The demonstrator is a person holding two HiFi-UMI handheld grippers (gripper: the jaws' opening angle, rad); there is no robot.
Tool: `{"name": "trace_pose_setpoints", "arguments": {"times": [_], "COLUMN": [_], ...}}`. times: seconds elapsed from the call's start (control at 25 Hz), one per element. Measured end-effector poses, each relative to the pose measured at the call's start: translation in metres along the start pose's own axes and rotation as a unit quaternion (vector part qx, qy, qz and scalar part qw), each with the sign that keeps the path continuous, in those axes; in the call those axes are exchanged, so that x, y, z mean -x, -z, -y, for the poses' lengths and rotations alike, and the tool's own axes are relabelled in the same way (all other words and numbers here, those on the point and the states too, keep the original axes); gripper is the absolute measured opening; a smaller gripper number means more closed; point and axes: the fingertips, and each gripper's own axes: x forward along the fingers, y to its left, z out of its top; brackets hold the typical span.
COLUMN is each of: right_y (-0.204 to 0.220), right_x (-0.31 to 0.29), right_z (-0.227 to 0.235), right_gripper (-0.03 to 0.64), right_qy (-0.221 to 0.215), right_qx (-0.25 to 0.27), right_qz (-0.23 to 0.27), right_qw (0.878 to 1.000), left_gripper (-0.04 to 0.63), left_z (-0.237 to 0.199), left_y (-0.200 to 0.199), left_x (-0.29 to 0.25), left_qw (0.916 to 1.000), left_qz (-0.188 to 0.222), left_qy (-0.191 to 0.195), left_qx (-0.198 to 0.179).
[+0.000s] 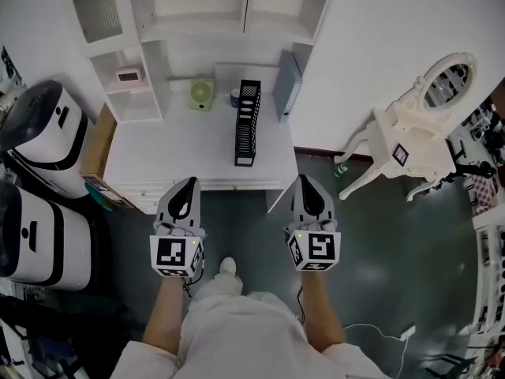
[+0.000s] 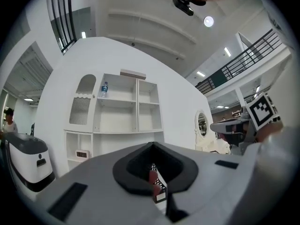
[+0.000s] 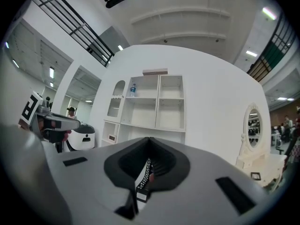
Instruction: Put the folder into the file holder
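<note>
Head cam top-down; others facing shelves (image 3: 158, 102)

Black perforated metal file holder (image 1: 248, 122); smooth matt white desk (image 1: 173, 152)

My left gripper (image 1: 188, 182) and right gripper (image 1: 305, 179) are 2 pale grey shells. Each narrows to a blunt point and has a black teardrop-shaped recess on top. At the back, the left cube (image 1: 177, 257) and right cube (image 1: 313, 251) are white with black square markers. I wear a white short-sleeved top (image 1: 237, 334) and a white shoe (image 1: 228, 266).
</note>
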Motion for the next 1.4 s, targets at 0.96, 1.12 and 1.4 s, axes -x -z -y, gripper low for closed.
{"name": "trace_pose_setpoints", "arguments": {"times": [0.96, 1.12, 1.4], "right_y": [0.082, 0.112, 0.191], "right_x": [-0.278, -0.319, -0.381], "right_z": [0.139, 0.165, 0.191], "right_gripper": [-0.003, -0.003, 0.341], "right_qy": [0.016, 0.027, 0.032], "right_qx": [0.02, 0.021, -0.027], "right_qz": [-0.025, -0.034, -0.078], "right_qw": [0.999, 0.999, 0.996], "left_gripper": [-0.003, -0.003, -0.003], "left_z": [-0.075, -0.075, -0.085], "left_y": [0.027, 0.029, 0.037], "left_x": [-0.281, -0.322, -0.359], "left_qw": [0.9999, 0.9998, 0.9997], "left_qz": [-0.005, -0.003, -0.009], "left_qy": [-0.006, -0.001, 0.004], "left_qx": [0.015, 0.018, 0.02]}}
